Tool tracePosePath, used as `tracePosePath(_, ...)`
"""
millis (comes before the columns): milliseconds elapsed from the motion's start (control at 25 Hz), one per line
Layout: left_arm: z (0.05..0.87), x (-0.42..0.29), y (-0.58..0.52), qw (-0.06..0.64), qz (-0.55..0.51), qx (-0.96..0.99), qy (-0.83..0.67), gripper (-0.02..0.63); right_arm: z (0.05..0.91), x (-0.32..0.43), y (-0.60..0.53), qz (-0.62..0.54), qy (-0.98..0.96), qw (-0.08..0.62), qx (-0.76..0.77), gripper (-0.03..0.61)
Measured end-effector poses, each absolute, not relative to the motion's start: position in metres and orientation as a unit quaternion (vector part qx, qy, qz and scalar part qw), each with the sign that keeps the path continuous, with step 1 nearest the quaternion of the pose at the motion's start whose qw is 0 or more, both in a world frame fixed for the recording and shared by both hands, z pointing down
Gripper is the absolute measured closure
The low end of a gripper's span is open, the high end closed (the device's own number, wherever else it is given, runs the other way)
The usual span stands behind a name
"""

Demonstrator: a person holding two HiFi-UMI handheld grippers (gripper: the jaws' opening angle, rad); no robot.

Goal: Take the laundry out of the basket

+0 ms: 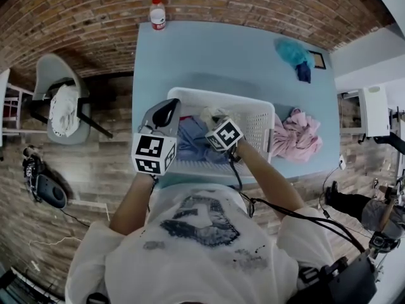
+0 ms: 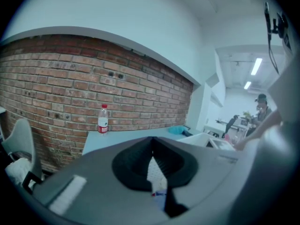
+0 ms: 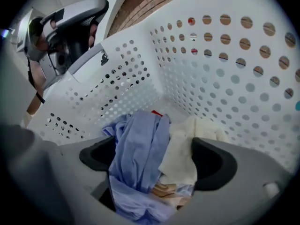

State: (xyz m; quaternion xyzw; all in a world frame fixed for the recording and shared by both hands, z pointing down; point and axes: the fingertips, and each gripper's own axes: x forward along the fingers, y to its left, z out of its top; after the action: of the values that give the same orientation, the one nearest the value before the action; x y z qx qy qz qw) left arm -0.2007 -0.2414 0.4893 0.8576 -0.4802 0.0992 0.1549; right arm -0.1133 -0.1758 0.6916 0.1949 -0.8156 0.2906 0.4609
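A long pale blue table (image 1: pixel 234 49) stood against a red brick wall (image 1: pixel 76 18). On the table's near side sat a white perforated plastic laundry basket (image 1: pixel 256 116), directly in front of a person in a white T-shirt (image 1: pixel 202 258). Inside the basket lay a crumpled light blue garment (image 1: pixel 190 141) beside a cream cloth (image 1: pixel 209 114). A pink garment (image 1: pixel 296 135) rested on the table, touching the basket's right wall. The right gripper (image 1: pixel 218 122) reached down into the basket with its jaws spread wide, and the blue garment and cream cloth were bunched between them, not squeezed. The left gripper (image 1: pixel 166 109) was held over the basket's left rim, jaw tips together and holding nothing. A clear plastic bottle with a red label (image 1: pixel 157 12) stood at the table's far edge.
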Motion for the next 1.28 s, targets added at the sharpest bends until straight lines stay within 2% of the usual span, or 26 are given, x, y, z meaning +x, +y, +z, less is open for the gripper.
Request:
tracePosePath(480, 0.49, -0.199, -0.25, 0.159, 0.102, 0.861, -0.473, 0.623, 0.732, -0.111, -0.182, 0.252, -0.801, 0.517, 0.168, 0.067)
tracePosePath(920, 0.491, -0.2, -0.256, 0.161, 0.102, 0.861, -0.471, 0.623, 0.742, -0.117, -0.179, 0.211, -0.824, 0.499, 0.166, 0.072)
tracePosePath(1000, 0.492, -0.201, -0.256, 0.162, 0.102, 0.861, -0.472, 0.623, 0.741, -0.116, -0.179, 0.211, -0.825, 0.498, 0.164, 0.098)
tracePosePath(1080, 0.492, -0.201, -0.256, 0.162, 0.102, 0.86, -0.472, 0.623, 0.74, -0.116, -0.177, 0.209, -0.823, 0.505, 0.153, 0.154)
tracePosePath(1200, 0.491, -0.2, -0.255, 0.161, 0.103, 0.86, -0.473, 0.623, 0.739, -0.117, -0.169, 0.214, -0.82, 0.516, 0.124, 0.307)
tracePosePath(1280, 0.492, -0.2, -0.253, 0.161, 0.104, 0.86, -0.473, 0.623, 0.741, -0.119, -0.165, 0.221, -0.818, 0.518, 0.114, 0.359)
